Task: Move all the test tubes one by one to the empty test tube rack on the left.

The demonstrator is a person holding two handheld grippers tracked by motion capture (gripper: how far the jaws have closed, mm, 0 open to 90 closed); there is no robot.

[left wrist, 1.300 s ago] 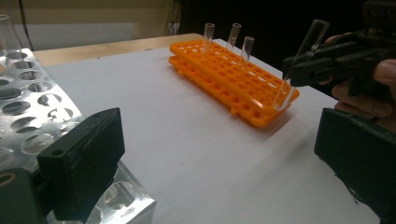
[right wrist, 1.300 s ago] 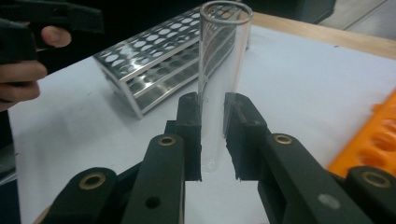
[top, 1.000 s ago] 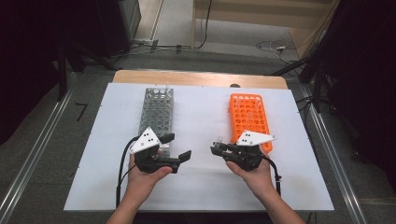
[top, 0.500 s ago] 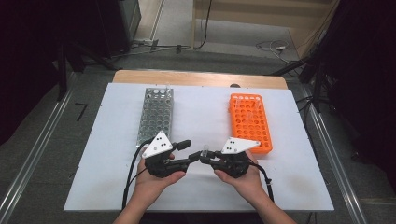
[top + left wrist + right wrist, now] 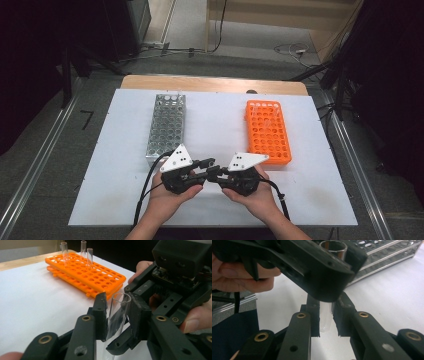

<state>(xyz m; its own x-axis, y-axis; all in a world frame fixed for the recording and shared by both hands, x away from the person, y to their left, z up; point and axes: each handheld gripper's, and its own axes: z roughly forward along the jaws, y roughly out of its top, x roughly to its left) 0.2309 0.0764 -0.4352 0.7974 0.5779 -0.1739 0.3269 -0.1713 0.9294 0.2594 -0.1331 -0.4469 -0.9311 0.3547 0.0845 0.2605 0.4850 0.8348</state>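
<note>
Left gripper (image 5: 206, 163): held in the person's left hand (image 5: 167, 197) near the table's front edge, jaws pointing right toward the other gripper; in the left gripper view its 2 jaws sit against the sides of a clear tube (image 5: 117, 313), closed on it.
Right gripper (image 5: 214, 174): held in the right hand (image 5: 252, 192), jaws pointing left, tips meeting the left gripper's tips; in the right gripper view its jaws flank the tube's (image 5: 325, 316) lower part with a thin gap showing on each side, so I cannot tell whether they grip it.
Tube: upright, open mouth up, between both pairs of jaws, above the white table (image 5: 220, 125).
Orange rack (image 5: 267, 131): on the table's right half, behind the right gripper; 3 clear tubes (image 5: 83, 251) stand in its far end.
Metal rack (image 5: 166, 125): on the left half, behind the left gripper.
Cables (image 5: 145, 187): trail from each gripper toward the person.
</note>
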